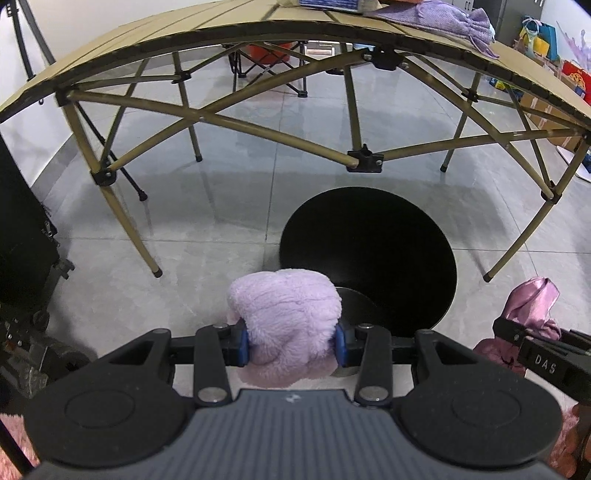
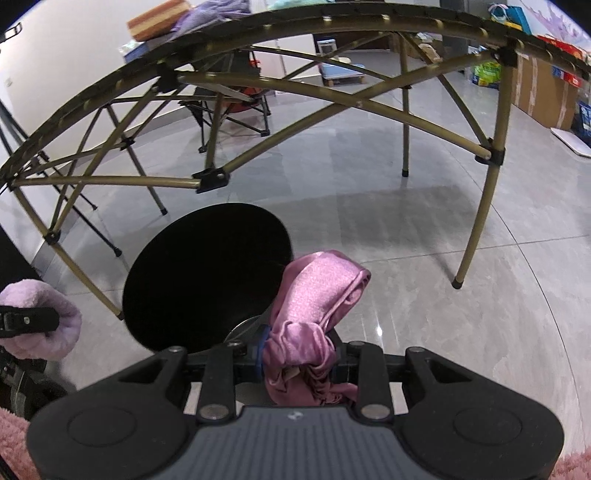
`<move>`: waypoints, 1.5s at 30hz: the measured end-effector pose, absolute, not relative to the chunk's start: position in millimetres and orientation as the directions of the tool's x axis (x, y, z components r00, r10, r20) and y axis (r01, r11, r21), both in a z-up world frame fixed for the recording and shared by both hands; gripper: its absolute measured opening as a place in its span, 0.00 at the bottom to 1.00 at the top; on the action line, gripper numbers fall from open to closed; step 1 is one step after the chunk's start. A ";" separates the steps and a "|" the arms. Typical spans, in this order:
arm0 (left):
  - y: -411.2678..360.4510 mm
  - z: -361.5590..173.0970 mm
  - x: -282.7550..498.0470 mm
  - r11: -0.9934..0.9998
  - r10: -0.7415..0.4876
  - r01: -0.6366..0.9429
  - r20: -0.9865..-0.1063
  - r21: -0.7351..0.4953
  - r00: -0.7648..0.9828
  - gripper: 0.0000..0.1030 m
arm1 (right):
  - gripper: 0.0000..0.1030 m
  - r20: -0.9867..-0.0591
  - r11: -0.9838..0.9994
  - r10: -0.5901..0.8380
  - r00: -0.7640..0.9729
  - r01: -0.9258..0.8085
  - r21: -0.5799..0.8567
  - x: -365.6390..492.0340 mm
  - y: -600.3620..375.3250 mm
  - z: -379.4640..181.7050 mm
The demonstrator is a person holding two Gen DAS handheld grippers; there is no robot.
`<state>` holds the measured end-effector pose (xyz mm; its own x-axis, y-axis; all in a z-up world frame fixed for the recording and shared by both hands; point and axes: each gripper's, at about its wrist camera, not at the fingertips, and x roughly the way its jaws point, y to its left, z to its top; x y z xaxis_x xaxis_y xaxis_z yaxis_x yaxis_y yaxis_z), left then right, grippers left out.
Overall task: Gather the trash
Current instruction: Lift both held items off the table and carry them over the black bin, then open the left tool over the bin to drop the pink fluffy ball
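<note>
My left gripper is shut on a fluffy lilac cloth, its blue pads pressed into both sides. Beyond it on the floor stands a round black bin with a dark open mouth. My right gripper is shut on a shiny pink satin cloth that bunches up above the fingers. The same black bin lies just ahead and to the left of it. Each gripper appears in the other's view: the right gripper at the right edge, the lilac cloth at the left edge.
A folding camping table with tan slats and crossed tan legs arches over the bin. Purple fabric lies on the tabletop. A folding chair stands behind. Boxes and bags line the right wall. Black gear stands at left.
</note>
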<state>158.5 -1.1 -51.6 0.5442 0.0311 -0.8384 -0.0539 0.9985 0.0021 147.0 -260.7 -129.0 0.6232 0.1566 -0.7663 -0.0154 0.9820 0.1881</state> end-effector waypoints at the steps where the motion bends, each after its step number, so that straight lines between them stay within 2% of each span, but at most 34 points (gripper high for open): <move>1: -2.9 -51.7 161.9 0.999 0.030 -0.054 -0.839 0.000 0.543 0.40 | 0.28 -0.768 0.982 0.154 0.621 -0.009 0.189 148.6 -262.3 -130.3; 19: -36.4 -66.6 224.3 0.999 -0.028 -0.025 -0.874 -0.046 0.485 0.40 | 0.28 -0.793 0.982 0.092 0.602 0.079 0.174 179.1 -284.6 -154.0; 38: -58.2 -94.6 257.9 0.999 -0.034 -0.001 -0.913 -0.038 0.405 0.40 | 0.28 -0.812 0.986 0.069 0.579 0.085 0.145 196.0 -285.8 -170.3; 41: -59.7 -95.0 257.5 1.000 -0.025 0.010 -0.915 -0.023 0.403 0.44 | 0.28 -0.813 0.986 0.070 0.578 0.085 0.145 196.1 -285.7 -170.4; 42: -60.8 -94.6 257.0 1.000 -0.019 0.012 -0.914 -0.015 0.404 0.50 | 0.28 -0.813 0.986 0.070 0.578 0.085 0.146 196.1 -285.6 -170.6; 44: -61.3 -93.1 256.7 1.000 -0.005 0.006 -0.915 -0.003 0.404 0.72 | 0.28 -0.813 0.986 0.070 0.579 0.086 0.145 195.8 -285.6 -170.8; 45: -60.3 -92.0 256.6 1.000 -0.002 0.000 -0.915 -0.003 0.403 0.92 | 0.28 -0.812 0.986 0.069 0.579 0.086 0.145 195.5 -285.7 -170.8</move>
